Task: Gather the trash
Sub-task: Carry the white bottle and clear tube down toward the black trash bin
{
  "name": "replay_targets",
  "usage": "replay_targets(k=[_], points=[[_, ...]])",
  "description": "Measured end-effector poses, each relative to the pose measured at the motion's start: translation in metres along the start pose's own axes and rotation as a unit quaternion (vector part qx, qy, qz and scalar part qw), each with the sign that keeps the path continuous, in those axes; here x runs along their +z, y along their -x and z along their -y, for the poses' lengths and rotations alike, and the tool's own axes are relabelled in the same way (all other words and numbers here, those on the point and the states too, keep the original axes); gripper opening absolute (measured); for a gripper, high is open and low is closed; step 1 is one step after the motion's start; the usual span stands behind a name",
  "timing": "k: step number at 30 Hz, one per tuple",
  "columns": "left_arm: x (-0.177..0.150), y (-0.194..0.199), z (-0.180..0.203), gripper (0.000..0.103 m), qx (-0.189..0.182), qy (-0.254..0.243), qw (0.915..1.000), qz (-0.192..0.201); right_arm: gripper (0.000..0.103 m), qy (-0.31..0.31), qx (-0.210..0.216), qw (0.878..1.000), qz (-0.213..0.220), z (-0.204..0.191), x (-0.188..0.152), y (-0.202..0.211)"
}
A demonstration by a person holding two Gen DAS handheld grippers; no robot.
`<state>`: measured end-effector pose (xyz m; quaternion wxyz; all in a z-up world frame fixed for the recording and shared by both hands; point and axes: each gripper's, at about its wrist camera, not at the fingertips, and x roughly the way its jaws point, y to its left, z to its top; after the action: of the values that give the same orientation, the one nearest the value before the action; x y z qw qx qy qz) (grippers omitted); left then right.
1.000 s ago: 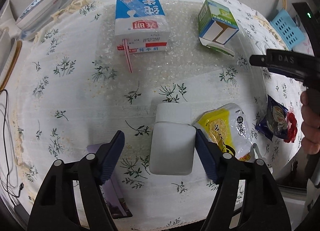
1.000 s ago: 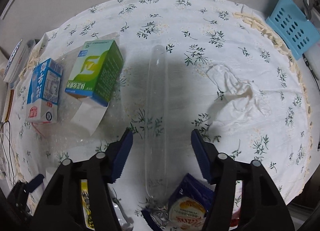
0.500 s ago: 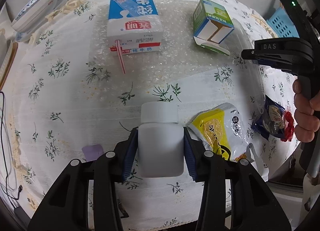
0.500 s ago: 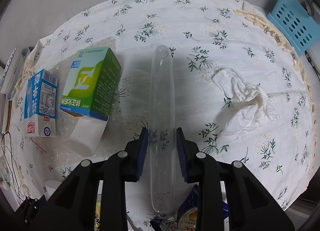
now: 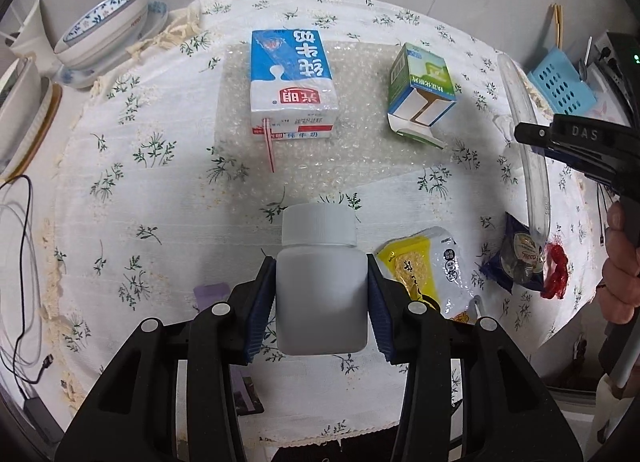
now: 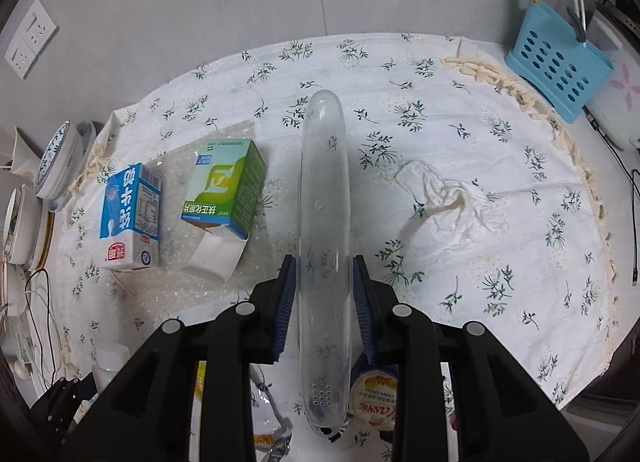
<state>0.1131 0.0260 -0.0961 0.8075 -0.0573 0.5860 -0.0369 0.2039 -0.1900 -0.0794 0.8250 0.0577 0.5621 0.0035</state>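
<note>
We see a surface under a white floral tablecloth [image 6: 460,130]. On a clear bubble-wrap sheet [image 5: 320,158] lie a blue-and-white milk carton [image 5: 290,82] and an opened green-and-white cardboard box [image 5: 420,96]. Elsewhere lie a crumpled white tissue [image 6: 444,194], a yellow snack packet [image 5: 424,270] and a dark blue wrapper [image 5: 516,258].

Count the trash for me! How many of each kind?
Cartons: 2, milk carton and green box
Wrappers: 2, yellow packet and blue packet
Bottles: 1, white bottle
Clear tubes: 1, tube
Tissues: 1, tissue
Total: 7
</note>
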Motion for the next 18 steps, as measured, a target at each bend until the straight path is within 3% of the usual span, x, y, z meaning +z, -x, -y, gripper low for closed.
replay_targets(k=[18], points=[[-0.010,0.036,0.016,0.042,-0.010,-0.007,0.9995,0.030,0.027,-0.002,0.006,0.999,0.039,0.016,-0.040,0.068]])
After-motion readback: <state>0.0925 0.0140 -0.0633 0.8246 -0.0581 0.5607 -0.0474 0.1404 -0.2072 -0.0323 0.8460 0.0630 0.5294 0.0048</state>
